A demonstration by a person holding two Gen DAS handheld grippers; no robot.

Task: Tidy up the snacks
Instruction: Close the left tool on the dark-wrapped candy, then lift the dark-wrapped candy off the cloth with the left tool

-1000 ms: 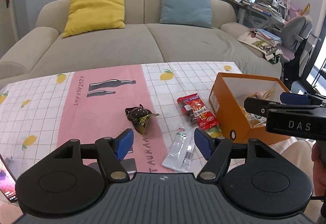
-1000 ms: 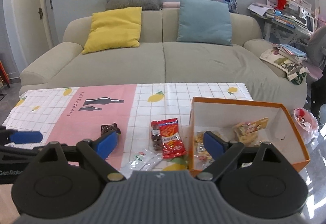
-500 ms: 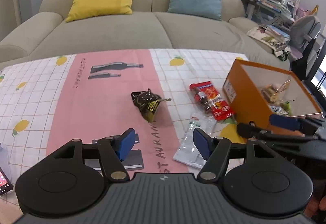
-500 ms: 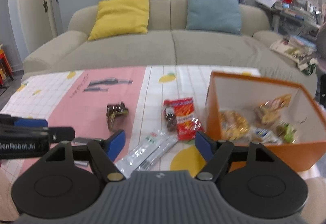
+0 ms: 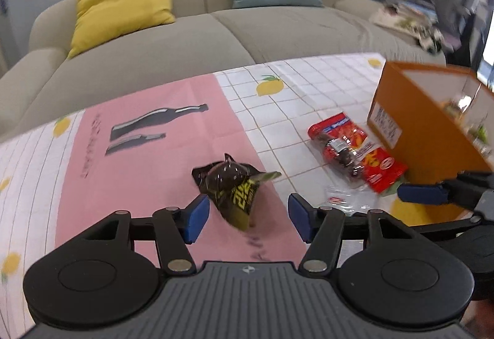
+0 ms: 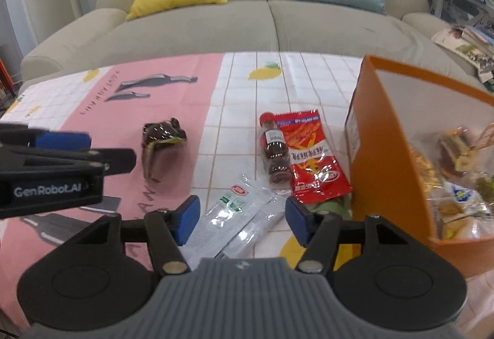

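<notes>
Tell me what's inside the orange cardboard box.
The orange cardboard box holds several wrapped snacks, yellowish, brown and white. Its near wall hides the lowest ones, so no count is possible.

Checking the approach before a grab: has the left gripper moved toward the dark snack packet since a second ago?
Yes. The left gripper has come down and forward across the tablecloth; the dark snack packet now sits between its closing jaws, untouched.

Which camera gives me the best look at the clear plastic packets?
Right wrist: the clear plastic packets lie sharp and nearly whole just ahead of the fingers. The left wrist view shows only a blurred sliver, mostly hidden behind its gripper finger.
</notes>
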